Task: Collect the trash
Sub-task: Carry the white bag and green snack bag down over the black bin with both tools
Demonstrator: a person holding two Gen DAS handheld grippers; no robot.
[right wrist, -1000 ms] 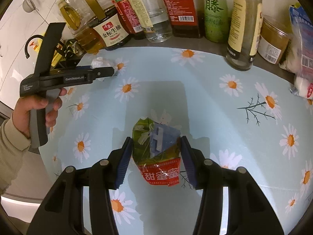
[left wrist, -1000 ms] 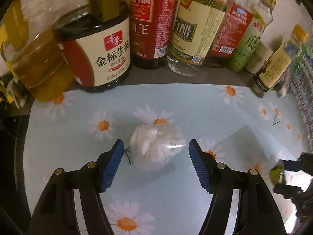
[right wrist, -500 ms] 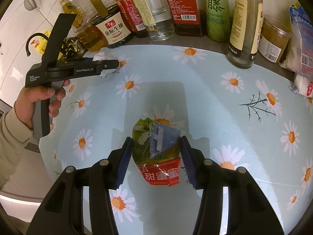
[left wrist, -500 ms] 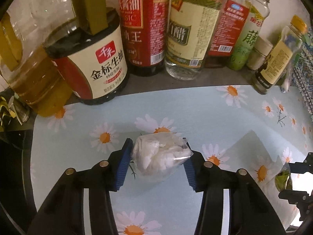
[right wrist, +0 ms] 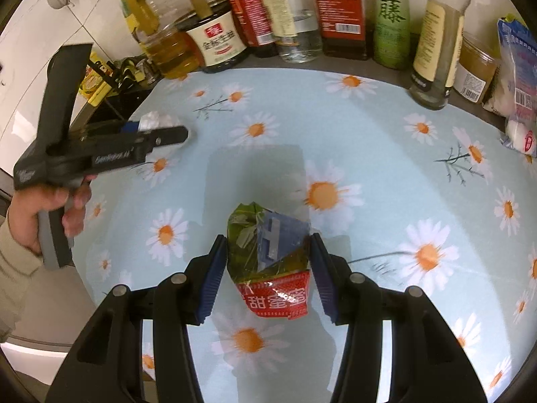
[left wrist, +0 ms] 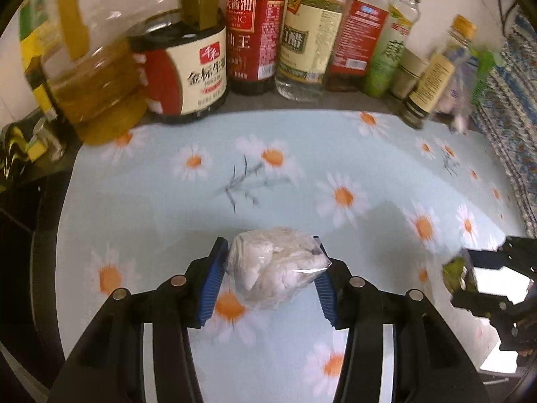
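Observation:
My left gripper is shut on a crumpled white wad in clear plastic and holds it above the daisy-print mat. My right gripper is shut on a green and red snack wrapper, also above the mat. The left gripper with its white wad shows at the left of the right wrist view. The right gripper with its wrapper shows at the right edge of the left wrist view.
A row of sauce, oil and vinegar bottles stands along the back of the mat; it also shows in the right wrist view. A jar and a bagged packet sit at the back right. The counter edge drops off at left.
My left gripper closed on the white wad, then lifted it and drew back from the bottles. My right gripper kept its hold on the wrapper.

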